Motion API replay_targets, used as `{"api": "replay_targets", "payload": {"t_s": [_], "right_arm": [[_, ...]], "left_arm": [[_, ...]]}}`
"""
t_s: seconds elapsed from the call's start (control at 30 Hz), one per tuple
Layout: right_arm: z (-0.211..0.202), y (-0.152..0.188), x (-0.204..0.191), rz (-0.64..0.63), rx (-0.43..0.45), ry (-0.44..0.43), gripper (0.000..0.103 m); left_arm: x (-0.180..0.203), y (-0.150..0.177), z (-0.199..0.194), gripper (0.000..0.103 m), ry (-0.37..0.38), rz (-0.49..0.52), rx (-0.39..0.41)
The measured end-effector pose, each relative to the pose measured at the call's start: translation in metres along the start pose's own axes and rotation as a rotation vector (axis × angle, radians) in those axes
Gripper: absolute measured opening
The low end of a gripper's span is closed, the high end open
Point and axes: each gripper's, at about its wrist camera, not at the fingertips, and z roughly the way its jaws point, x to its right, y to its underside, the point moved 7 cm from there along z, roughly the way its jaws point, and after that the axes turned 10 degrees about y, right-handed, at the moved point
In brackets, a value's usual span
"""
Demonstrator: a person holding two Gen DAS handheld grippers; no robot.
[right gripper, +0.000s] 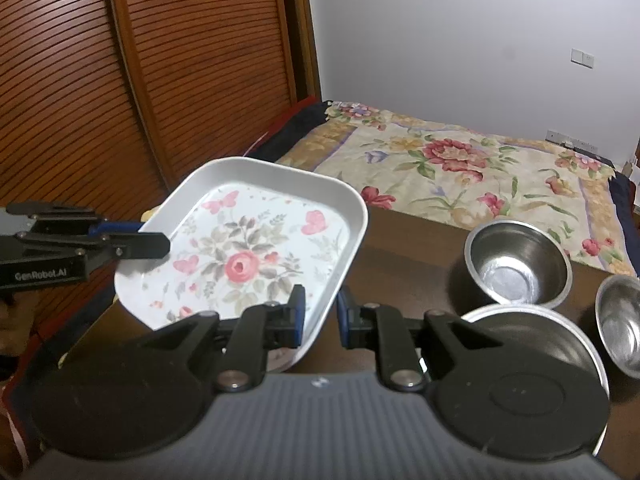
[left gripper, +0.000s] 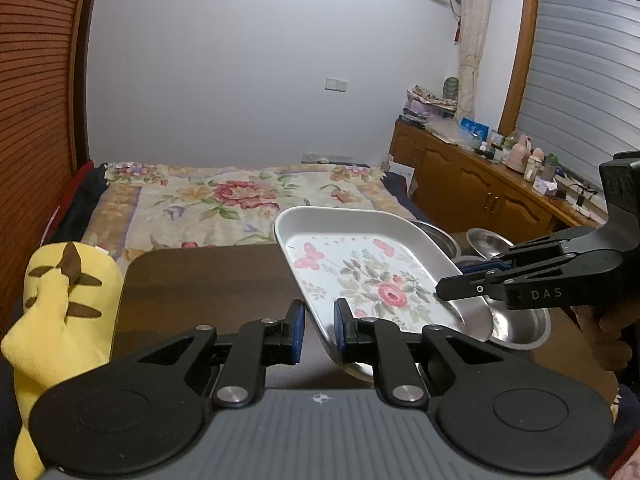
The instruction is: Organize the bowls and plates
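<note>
At lower right of the right wrist view, the tongs' body covers much of a wide steel bowl (right gripper: 520, 320), and the frame's right edge cuts a smaller bowl (right gripper: 620, 320). Bottles on the cabinet (left gripper: 536, 164) are too small to identify.

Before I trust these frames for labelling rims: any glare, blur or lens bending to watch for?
Left wrist view: fisheye bows the wardrobe edge; floral tray reads sharp. Right wrist view: soft overall, slight blur; bright glare patches inside the steel bowl; dim, warm room light.
</note>
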Motion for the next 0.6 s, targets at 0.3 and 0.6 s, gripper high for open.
{"api": "replay_targets", "payload": {"t_s": [0.3,0.6], "right_arm": [[-0.005,0.027,-0.011,-0.009,-0.018,-0.027,0.019],[-0.011,0.042,-0.02,-0.006,-0.015,-0.054,0.019]], "left_arm": [[-0.001,0.025,-0.006,0.016,0.009,-0.047,-0.016],[0.004,0.04,-0.015,0.016,-0.007,-0.048,-0.026]]}}
